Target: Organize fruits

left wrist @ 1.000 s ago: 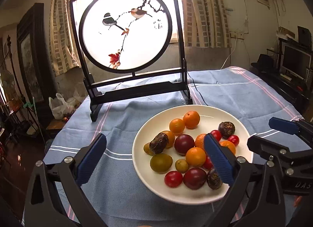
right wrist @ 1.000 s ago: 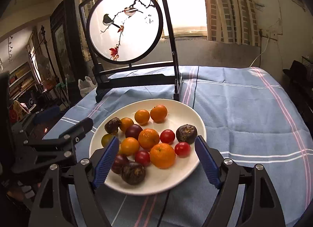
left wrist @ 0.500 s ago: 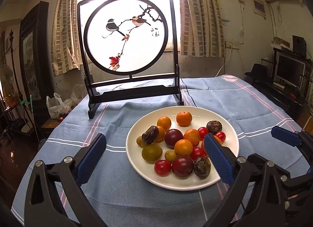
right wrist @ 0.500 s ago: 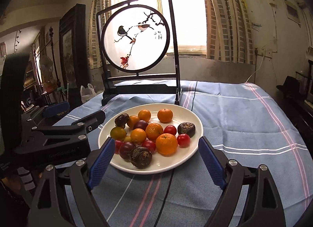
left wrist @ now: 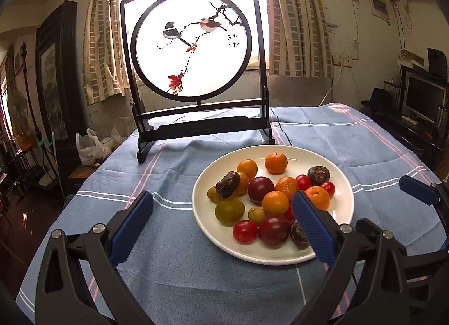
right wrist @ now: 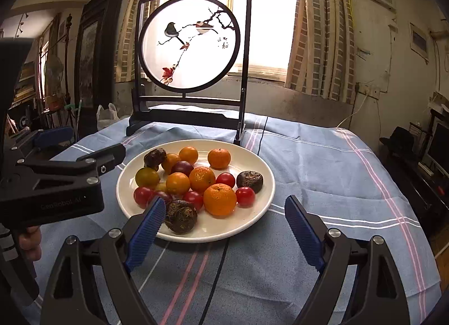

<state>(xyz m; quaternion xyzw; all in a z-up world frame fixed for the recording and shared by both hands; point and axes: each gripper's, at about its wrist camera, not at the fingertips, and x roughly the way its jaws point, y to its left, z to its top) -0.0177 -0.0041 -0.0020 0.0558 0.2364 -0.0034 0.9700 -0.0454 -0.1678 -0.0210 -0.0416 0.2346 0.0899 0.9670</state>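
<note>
A white plate (left wrist: 343, 204) (right wrist: 263, 184) on the blue striped tablecloth holds several fruits: oranges (left wrist: 276, 163) (right wrist: 220, 199), red cherry tomatoes (left wrist: 245, 232) (right wrist: 245, 196), dark plums (left wrist: 260, 189), green fruits (left wrist: 229, 211) (right wrist: 147, 177) and wrinkled brown fruits (left wrist: 227, 184) (right wrist: 180, 216). My left gripper (left wrist: 221, 225) is open and empty, near the plate's front left. My right gripper (right wrist: 221, 231) is open and empty at the plate's front edge. Each gripper shows at the side of the other's view, the right one (left wrist: 418, 193) and the left one (right wrist: 84, 162).
A black framed round screen with painted birds (left wrist: 193, 44) (right wrist: 190, 41) stands on the table behind the plate. A thin black cable (right wrist: 219, 269) runs over the cloth. Furniture and a monitor (left wrist: 423, 100) stand beyond the table's right edge.
Both grippers have pulled back and up from the plate, so the plate looks smaller and further off. Both stay open and empty. The fruits have not moved.
</note>
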